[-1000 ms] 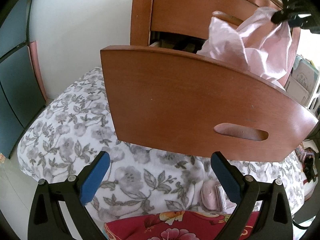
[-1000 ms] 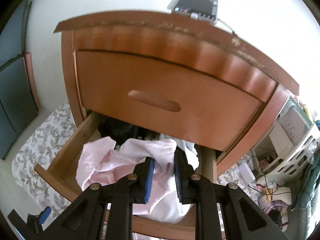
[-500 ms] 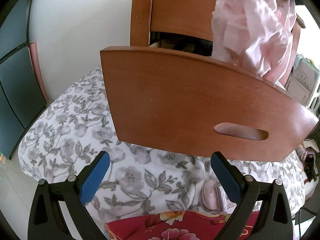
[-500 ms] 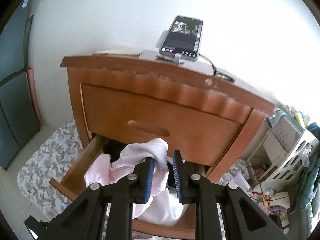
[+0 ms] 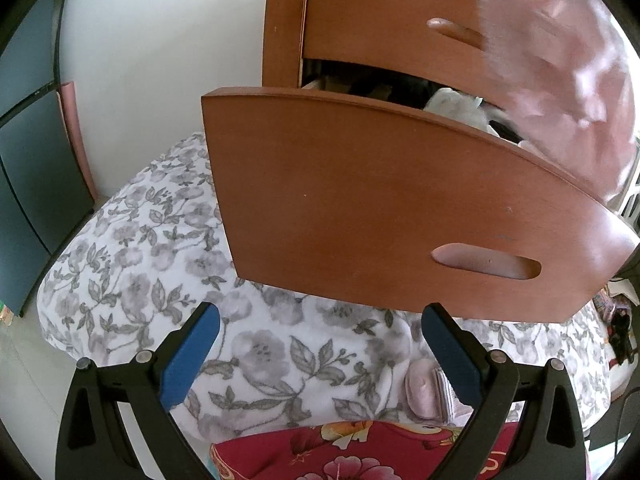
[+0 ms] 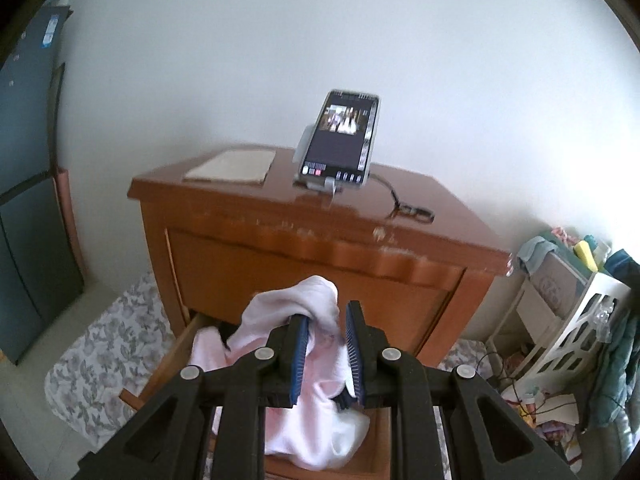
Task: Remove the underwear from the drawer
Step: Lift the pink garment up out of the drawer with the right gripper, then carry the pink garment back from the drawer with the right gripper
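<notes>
A plain white wall backs a wooden nightstand (image 6: 320,236), with a phone on a stand (image 6: 340,140) on top and a bed in a grey flowered cover (image 5: 132,264) below it. The lower drawer (image 5: 400,208) is pulled well out, its front just ahead of the left tongs (image 5: 320,356) and above them. Those tongs stand spread wide with nothing between the blue pads, hanging over the bedcover, a red flowered cloth (image 5: 360,456) at their base.

The right tongs (image 6: 327,350) are pressed close on a bunch of pale pink underwear (image 6: 304,304). The cloth is pinched between the two ribbed pads, rising in a fold just beyond the tips and trailing down below the frame. In the left wrist view the same garment shows as a blurred pink mass up and to the right of the left tongs, above the drawer's front edge.

As I judge it, the task is mostly done: the garment is gripped and looks clear of the drawer, though whether its trailing hem is fully past the front edge I cannot tell. What is left is to carry it away and set it down. Other white and dark clothes (image 5: 460,104) lie in the drawer beyond the left tongs
</notes>
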